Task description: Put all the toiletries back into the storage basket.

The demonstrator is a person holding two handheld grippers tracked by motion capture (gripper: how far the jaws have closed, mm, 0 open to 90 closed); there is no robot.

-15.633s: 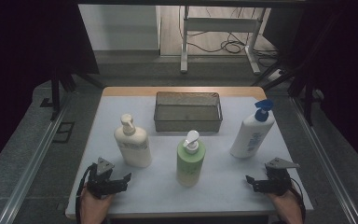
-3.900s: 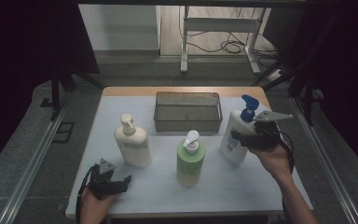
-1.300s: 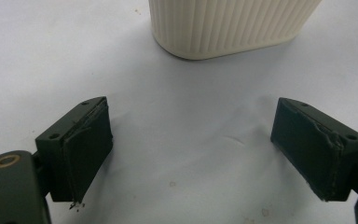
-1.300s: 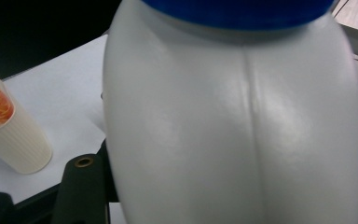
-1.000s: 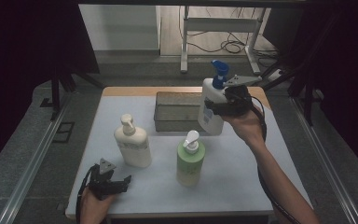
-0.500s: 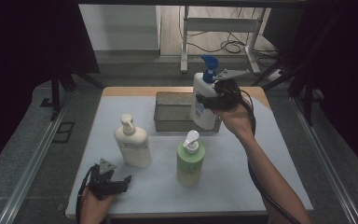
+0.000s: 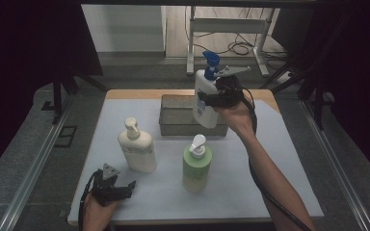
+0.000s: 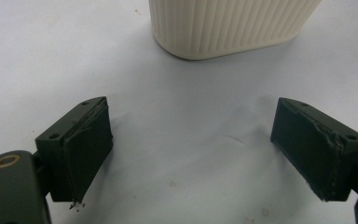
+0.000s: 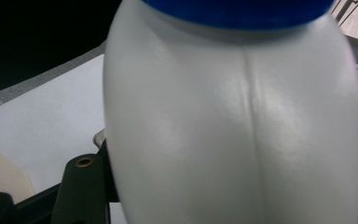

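My right claw [image 7: 211, 98] is clamped on the white bottle [image 7: 205, 98], holding it upright in the air above the mesh basket [image 7: 176, 115]. I'd judge it weighty if full, top-heavy with that blue pump [image 7: 211, 63], and the smooth plastic looks slippery, so I grip the broad middle, jaws on the flat sides. The walls may flex, so I squeeze firmly, not hard. My left claw [image 8: 191, 154] rests wide open on the table [image 8: 37, 56], near the cream bottle [image 8: 228, 23].
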